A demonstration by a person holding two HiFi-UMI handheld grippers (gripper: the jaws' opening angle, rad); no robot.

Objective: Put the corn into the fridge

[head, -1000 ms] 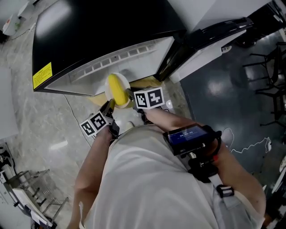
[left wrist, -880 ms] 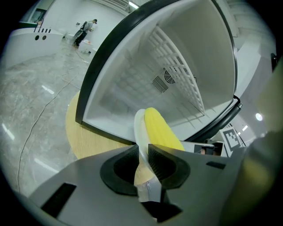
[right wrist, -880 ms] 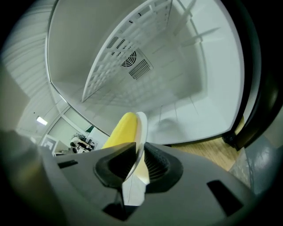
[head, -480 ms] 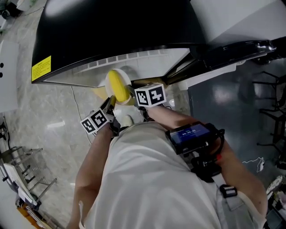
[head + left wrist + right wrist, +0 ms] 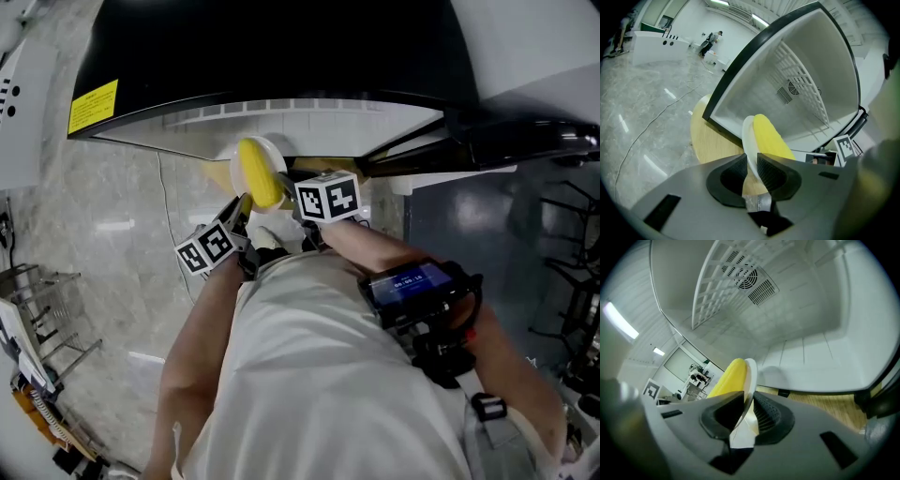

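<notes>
Clamping plate (image 5: pixel 748 136) rim from opposite sides: left hand-held gripper (image 5: pixel 751 165), right hand-held gripper (image 5: pixel 746 409) both clenched; corn (image 5: pixel 260 174) on plate between them, long axis toward open fridge (image 5: pixel 309 117) ahead

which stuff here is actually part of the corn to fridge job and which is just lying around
In the job:
- corn lying on the white plate
- left hand-held gripper and right hand-held gripper, each shut on the plate's rim
- open fridge

Just lying about:
- cable on the floor
- metal rack
- round wooden board under the fridge
</notes>
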